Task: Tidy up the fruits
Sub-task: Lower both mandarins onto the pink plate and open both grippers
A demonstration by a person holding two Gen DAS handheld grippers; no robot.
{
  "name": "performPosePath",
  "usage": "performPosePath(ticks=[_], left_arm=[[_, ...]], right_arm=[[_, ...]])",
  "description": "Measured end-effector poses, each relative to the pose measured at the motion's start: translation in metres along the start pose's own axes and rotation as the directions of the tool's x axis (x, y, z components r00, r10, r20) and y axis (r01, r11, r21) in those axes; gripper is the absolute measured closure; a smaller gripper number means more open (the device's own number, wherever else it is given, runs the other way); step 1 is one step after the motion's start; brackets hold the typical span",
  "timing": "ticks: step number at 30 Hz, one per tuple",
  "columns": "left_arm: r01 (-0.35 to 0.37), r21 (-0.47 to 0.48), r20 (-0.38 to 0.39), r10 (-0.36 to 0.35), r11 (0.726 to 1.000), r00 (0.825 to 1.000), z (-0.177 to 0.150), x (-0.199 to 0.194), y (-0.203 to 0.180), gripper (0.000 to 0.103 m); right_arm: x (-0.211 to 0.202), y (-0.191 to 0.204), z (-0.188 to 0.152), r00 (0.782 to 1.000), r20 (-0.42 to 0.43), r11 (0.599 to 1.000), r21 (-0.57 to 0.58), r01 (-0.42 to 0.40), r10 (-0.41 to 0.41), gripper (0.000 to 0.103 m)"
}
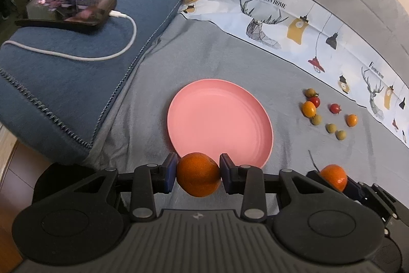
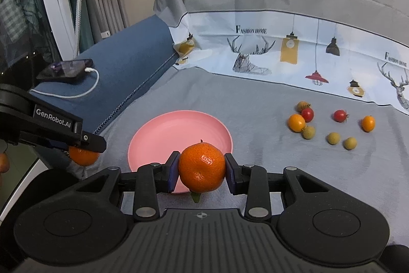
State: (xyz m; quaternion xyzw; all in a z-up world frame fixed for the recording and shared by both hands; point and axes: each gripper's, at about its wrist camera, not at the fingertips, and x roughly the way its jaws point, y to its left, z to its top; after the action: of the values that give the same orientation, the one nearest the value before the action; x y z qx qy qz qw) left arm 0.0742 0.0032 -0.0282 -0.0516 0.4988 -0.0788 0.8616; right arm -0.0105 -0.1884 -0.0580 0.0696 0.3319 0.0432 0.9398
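Each gripper holds a tangerine above the near edge of an empty pink plate (image 1: 219,119) (image 2: 179,134) on a grey cloth. My left gripper (image 1: 198,174) is shut on one tangerine (image 1: 198,174), which hangs just short of the plate's rim. My right gripper (image 2: 202,169) is shut on a second tangerine (image 2: 202,166) with a green leaf under it. The left wrist view shows the right gripper's tangerine (image 1: 333,177) at the lower right. The left gripper (image 2: 84,145) and its tangerine (image 2: 83,155) appear at the left of the right wrist view.
Several small fruits, red, orange and yellow-green (image 1: 327,117) (image 2: 332,124), lie scattered on the cloth right of the plate. A blue cushion (image 1: 76,73) at the left carries a phone (image 1: 69,9) on a white cable. A printed fabric band (image 2: 294,53) runs along the back.
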Motion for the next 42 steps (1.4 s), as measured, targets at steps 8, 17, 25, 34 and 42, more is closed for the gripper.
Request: performPosePath(ticks=[8,17,25,34,42], left_arm=[[-0.034,0.031,-0.038,0.035,0.999,0.999,0.014,0.053,-0.006,0.063],[-0.067,0.057,-0.096,0.072,0.996,0.993,0.025,0.106,-0.003,0.063],[-0.099,0.089,-0.109,0.108,0.991,0.988,0.029,0.134,-0.004,0.063],[-0.056,0.074,0.003,0.056,0.996,0.998,0.034,0.1,-0.002,0.0],[-0.086,0.018,-0.026,0.086,0.996,0.996,-0.01,0.045,0.006,0.0]], right_arm=[[0.055,0.007,0.008,0.999,-0.049,0.999,-0.032,-0.011,0.01,0.065],[0.114,0.011,0.011,0.993,-0.118,0.997,-0.07,-0.013,0.004,0.065],[0.139,0.014,0.008,0.987,-0.161,0.996,-0.089,-0.015,0.001,0.065],[0.116,-0.002,0.025,0.993,-0.113,0.999,-0.021,-0.025,0.023,0.034],[0.038,0.003,0.004,0.995,-0.101,1.0,-0.004,0.009,-0.01,0.011]])
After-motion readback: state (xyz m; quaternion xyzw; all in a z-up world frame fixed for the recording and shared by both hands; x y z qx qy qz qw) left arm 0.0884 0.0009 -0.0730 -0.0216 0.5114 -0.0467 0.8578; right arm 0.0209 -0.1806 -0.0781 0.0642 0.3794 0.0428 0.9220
